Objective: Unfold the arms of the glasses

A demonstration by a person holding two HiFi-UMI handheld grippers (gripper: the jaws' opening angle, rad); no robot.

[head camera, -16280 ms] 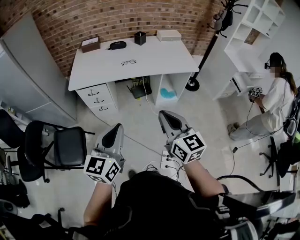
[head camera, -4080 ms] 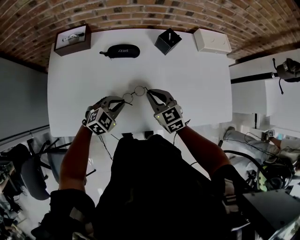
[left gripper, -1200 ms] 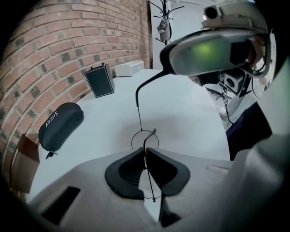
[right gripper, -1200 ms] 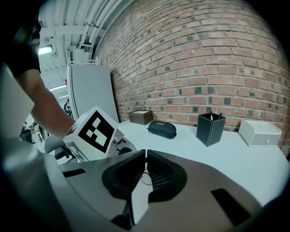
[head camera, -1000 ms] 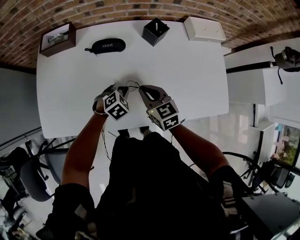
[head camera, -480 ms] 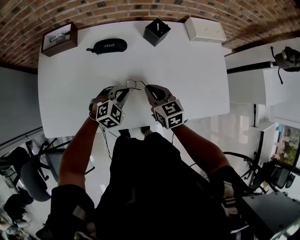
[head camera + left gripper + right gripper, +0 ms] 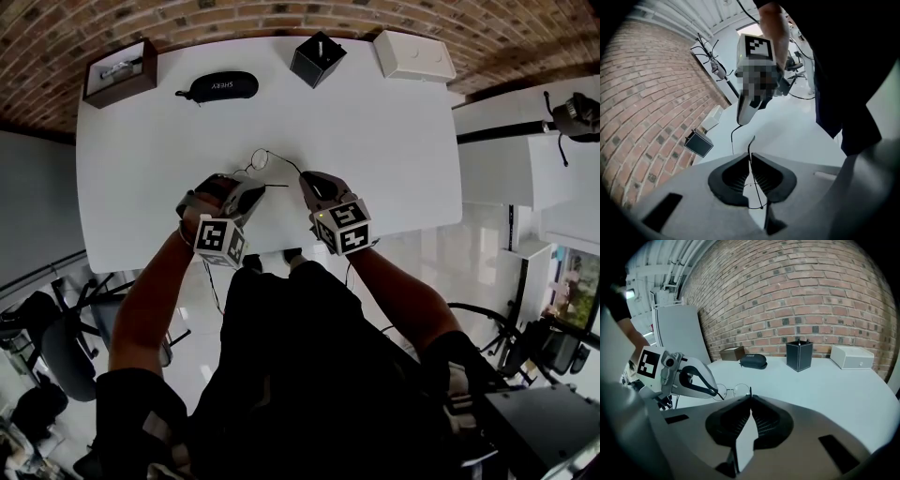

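Left gripper (image 7: 255,187) is pinching one thin arm of the glasses (image 7: 261,158), jaws nearly together; right gripper (image 7: 305,177) is clamping the other arm's tip, jaws narrow; glasses are spanning between both grippers over the white table (image 7: 394,131), mid-front.

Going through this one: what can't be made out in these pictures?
- Glasses hinges: too small in the head view, one behind the left gripper in the right gripper view.
- Brown box contents: too small, head view.
- Right gripper body: mosaic patch, left gripper view.
- Whether the glasses touch the desk: no view settles it.
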